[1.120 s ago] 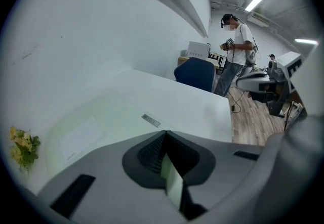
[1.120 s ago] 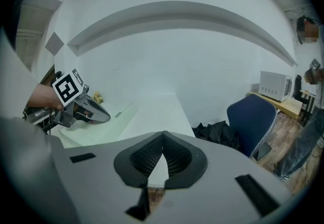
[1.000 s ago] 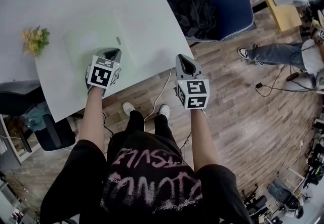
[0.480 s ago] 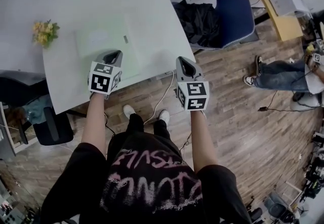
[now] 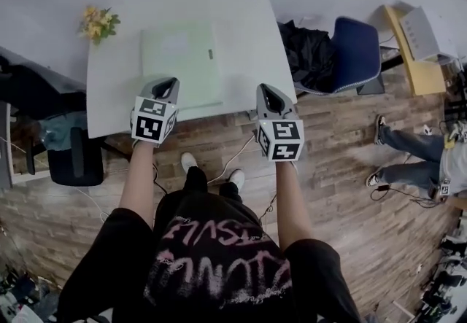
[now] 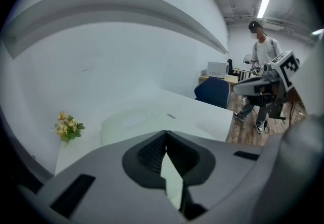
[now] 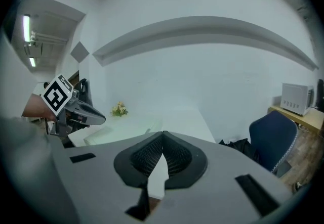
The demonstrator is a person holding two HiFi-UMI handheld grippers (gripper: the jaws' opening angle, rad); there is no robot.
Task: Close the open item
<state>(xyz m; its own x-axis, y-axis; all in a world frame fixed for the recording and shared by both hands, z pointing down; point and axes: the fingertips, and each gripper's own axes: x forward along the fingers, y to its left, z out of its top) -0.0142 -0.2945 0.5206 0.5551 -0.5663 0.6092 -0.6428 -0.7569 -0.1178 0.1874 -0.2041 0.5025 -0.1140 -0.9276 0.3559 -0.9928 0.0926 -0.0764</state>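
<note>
A pale green folder lies flat and closed on the white table, with a small dark tab near its right edge. My left gripper hovers at the table's near edge, just short of the folder, shut with nothing between its jaws. My right gripper hangs shut and empty off the table's near right corner, over the floor. In the left gripper view the folder lies beyond the closed jaws. The right gripper view shows the folder to the left, with the left gripper beside it.
A small bunch of yellow flowers sits at the table's left. A blue chair with a black garment stands right of the table. A dark chair is at the left. A seated person's legs show at far right.
Both grippers have drawn back and risen from the table. The left one was over the folder's near edge and is now at the table's edge. The head view has swung left.
</note>
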